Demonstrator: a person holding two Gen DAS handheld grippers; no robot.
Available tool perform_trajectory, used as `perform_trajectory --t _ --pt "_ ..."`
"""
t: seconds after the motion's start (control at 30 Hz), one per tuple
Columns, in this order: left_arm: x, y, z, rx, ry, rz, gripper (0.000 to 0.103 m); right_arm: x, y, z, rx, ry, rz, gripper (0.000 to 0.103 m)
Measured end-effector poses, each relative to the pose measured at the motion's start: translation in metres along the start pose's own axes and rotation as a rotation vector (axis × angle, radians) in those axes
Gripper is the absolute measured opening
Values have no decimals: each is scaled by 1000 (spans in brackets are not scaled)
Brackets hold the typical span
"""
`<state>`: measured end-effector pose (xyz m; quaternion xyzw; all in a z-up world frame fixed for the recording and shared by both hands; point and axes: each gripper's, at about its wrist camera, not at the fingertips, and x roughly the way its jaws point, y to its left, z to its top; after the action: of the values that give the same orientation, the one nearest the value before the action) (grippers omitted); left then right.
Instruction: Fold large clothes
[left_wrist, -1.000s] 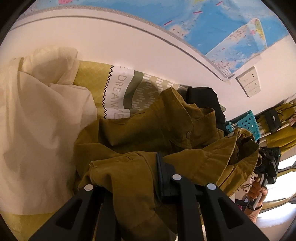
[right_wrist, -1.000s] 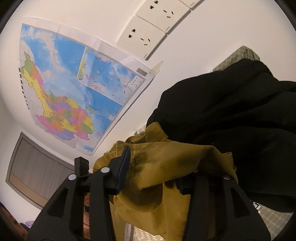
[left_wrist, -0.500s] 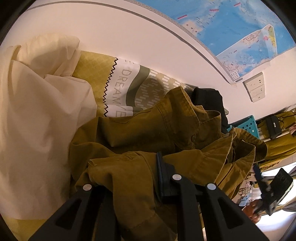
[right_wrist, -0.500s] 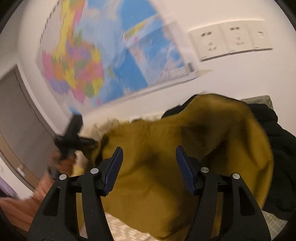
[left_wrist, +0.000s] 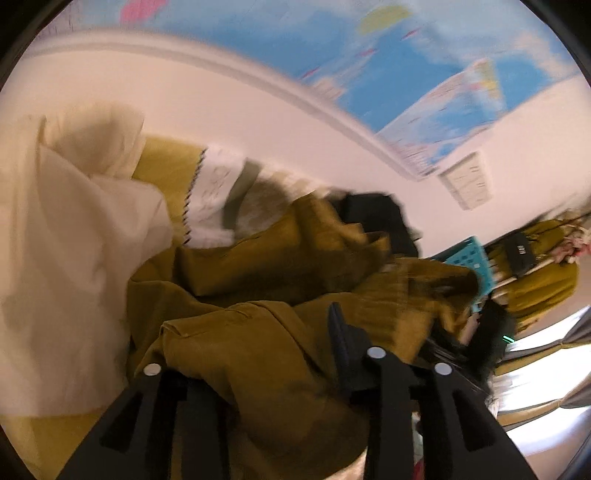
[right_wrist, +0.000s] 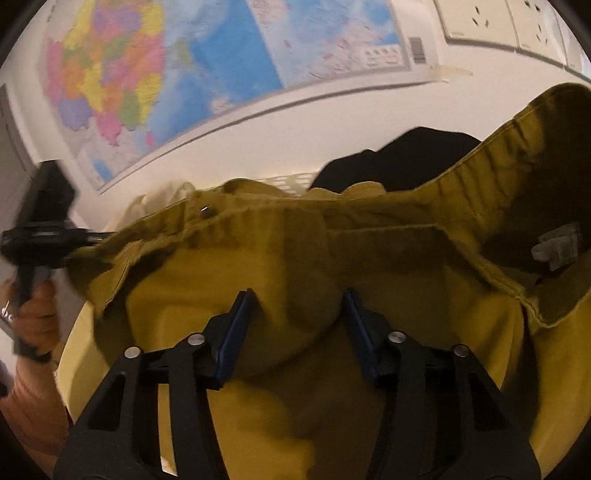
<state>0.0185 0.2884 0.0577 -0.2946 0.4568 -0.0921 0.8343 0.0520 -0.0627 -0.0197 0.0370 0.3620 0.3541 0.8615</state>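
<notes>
Cloth of an olive-mustard cotton garment (right_wrist: 295, 258) lies bunched across the yellow bed cover (left_wrist: 44, 435), near a cream sheet (left_wrist: 66, 240) on the left. The left gripper (left_wrist: 258, 354) is clenched on a fold of it. The right gripper (right_wrist: 295, 325) stands released, jaws apart above the waistband. A black garment (right_wrist: 399, 162) lies farther off.

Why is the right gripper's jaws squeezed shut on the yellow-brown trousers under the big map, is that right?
Not quite. In the right wrist view the right gripper has its jaws spread open over the yellow-brown trousers, not squeezed shut. The big map does hang above.
</notes>
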Motion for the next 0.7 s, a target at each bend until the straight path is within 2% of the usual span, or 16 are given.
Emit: perform_trajectory --t 0.07,0.1,0.13,0.17,0.2,0.23,0.3,0.37,0.5,0.6,0.7 --pt "-19 -11 -5 37 -57 -19 53 3 -3 1 9 6 4 47" --pt "-35 -21 -10 82 -122 -9 57 2 -3 2 6 7 0 46" --pt "-46 -30 -14 123 -176 14 66 2 -3 2 8 7 -2 46" --pt "-54 -36 -18 153 -219 36 79 1 -3 2 8 8 -2 46" --pt "-66 -45 -23 196 -287 65 85 2 -2 3 10 11 -3 46" --pt "-71 -51 -26 230 -314 68 88 3 -1 5 14 12 -1 46" --pt "-67 -54 -28 255 -298 51 88 3 -2 6 15 18 4 47" --pt "-53 -55 -30 284 -266 75 88 -4 -3 7 18 14 15 49" --pt "0 -45 -33 340 -147 209 87 -46 -12 10 15 -75 22 56" --pt "36 -32 -31 351 -67 274 86 -69 -31 16 10 -112 -34 57" --pt "65 -13 -22 301 -12 319 86 -65 -68 23 68 -80 -100 54"
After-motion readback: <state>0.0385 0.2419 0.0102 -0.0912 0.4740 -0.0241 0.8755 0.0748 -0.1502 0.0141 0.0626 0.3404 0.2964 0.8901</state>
